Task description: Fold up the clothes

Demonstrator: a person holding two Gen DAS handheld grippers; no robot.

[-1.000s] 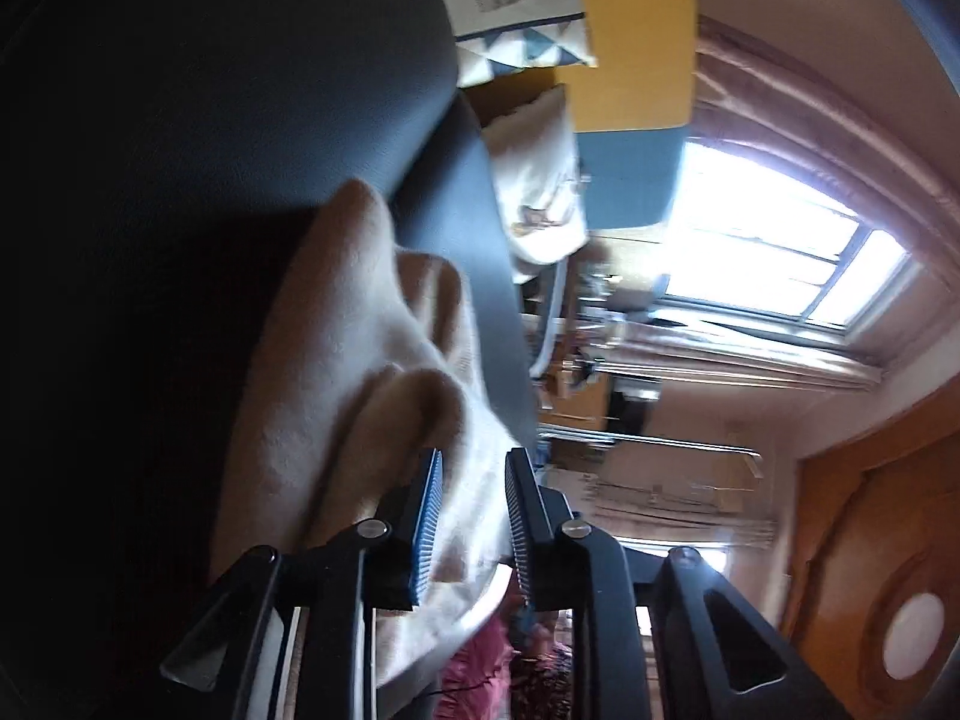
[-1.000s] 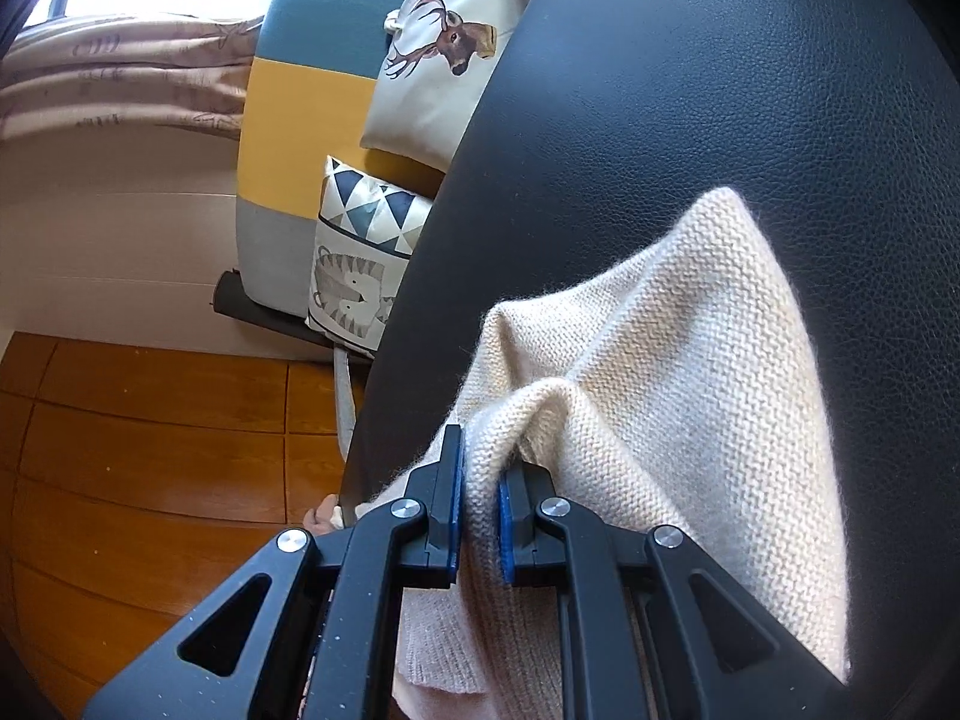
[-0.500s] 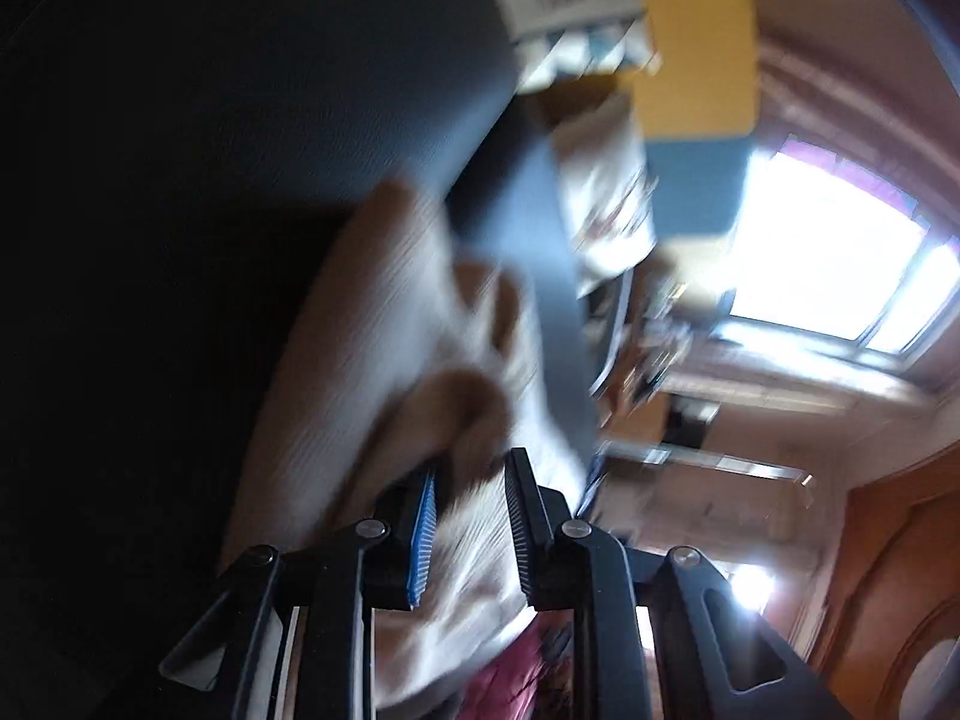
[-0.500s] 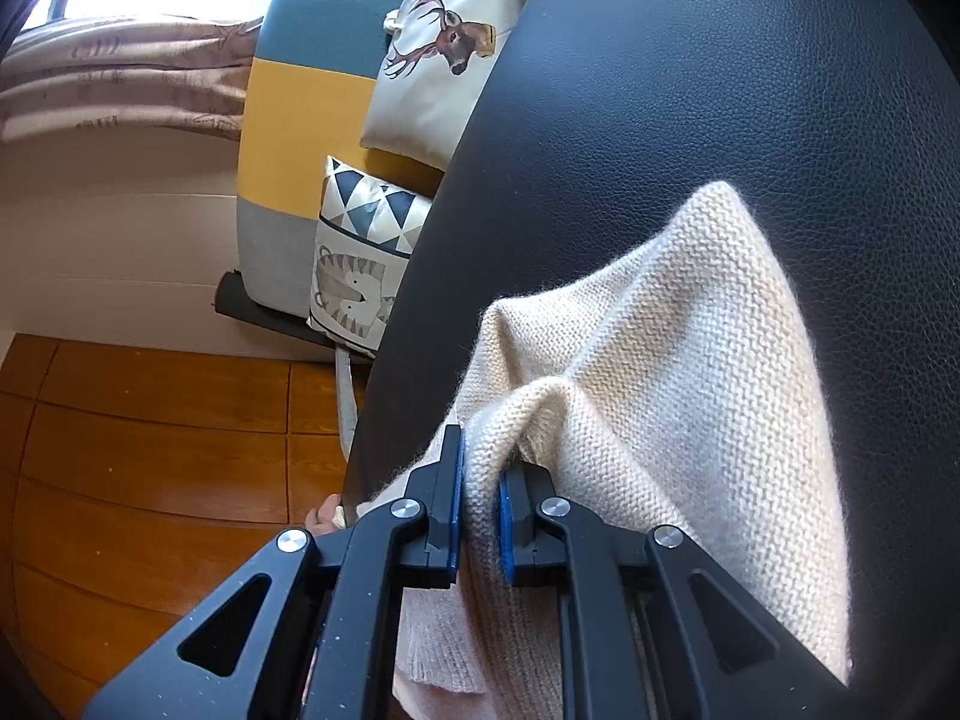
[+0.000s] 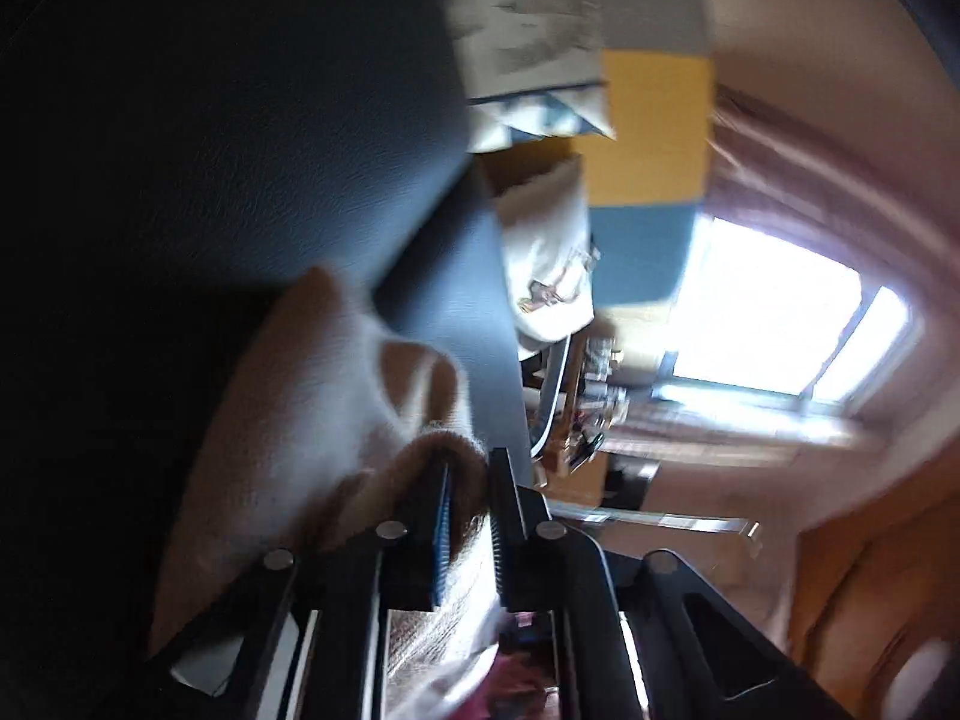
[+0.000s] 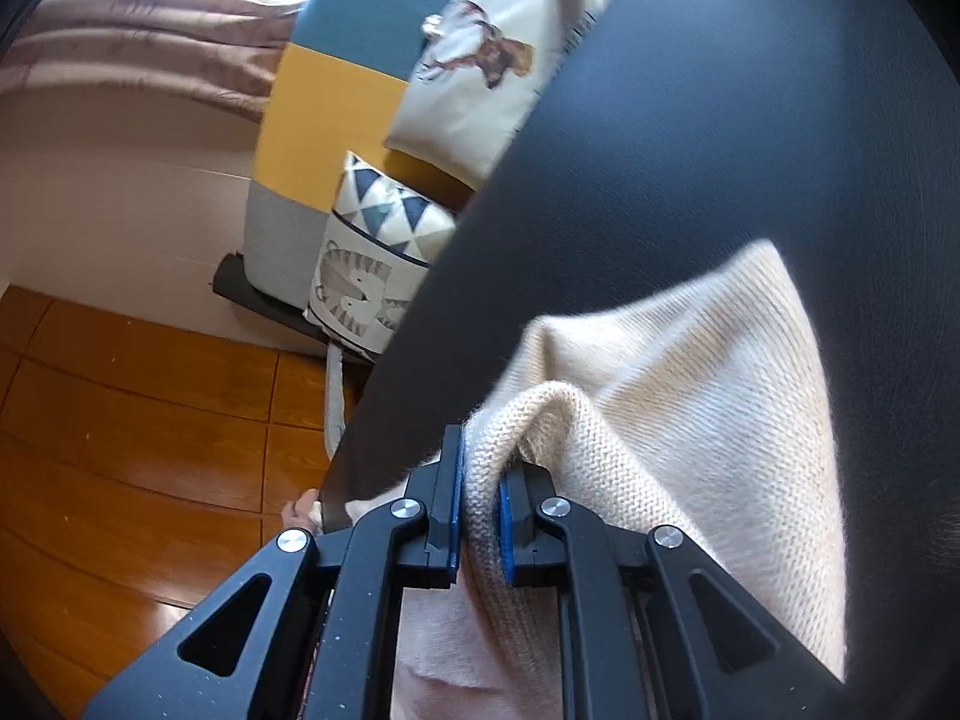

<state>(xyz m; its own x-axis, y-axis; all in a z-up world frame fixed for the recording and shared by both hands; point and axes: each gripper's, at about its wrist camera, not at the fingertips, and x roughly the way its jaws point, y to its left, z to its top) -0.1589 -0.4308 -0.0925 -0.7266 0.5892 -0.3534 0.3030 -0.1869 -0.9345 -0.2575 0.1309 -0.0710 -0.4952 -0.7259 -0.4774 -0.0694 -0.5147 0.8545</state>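
While you hold both tools low in their frames, your right gripper (image 6: 480,495) is clamped on a raised ridge of the cream knit sweater (image 6: 690,396), its blue pads (image 6: 506,525) pressing the fold from both sides with the knit bulging up above them. That sweater spreads from the bottom centre of the right wrist view toward the right edge, lying on the black leather surface (image 6: 750,120) that fills the upper right of that frame. At the lower left you see the orange wooden floor (image 6: 132,420), and above it the patterned cushion (image 6: 372,264) with triangles, leaning against a teal, yellow and grey panel (image 6: 324,114). In the blurred left wrist view, your left gripper (image 5: 468,516) sits at the bottom centre with a fold of the sweater (image 5: 312,372) between its fingers (image 5: 441,534); the cloth fills the narrow gap, so it looks pinched there, though the blur leaves the contact unclear. The bright window (image 5: 780,324) glows at the right of that frame.
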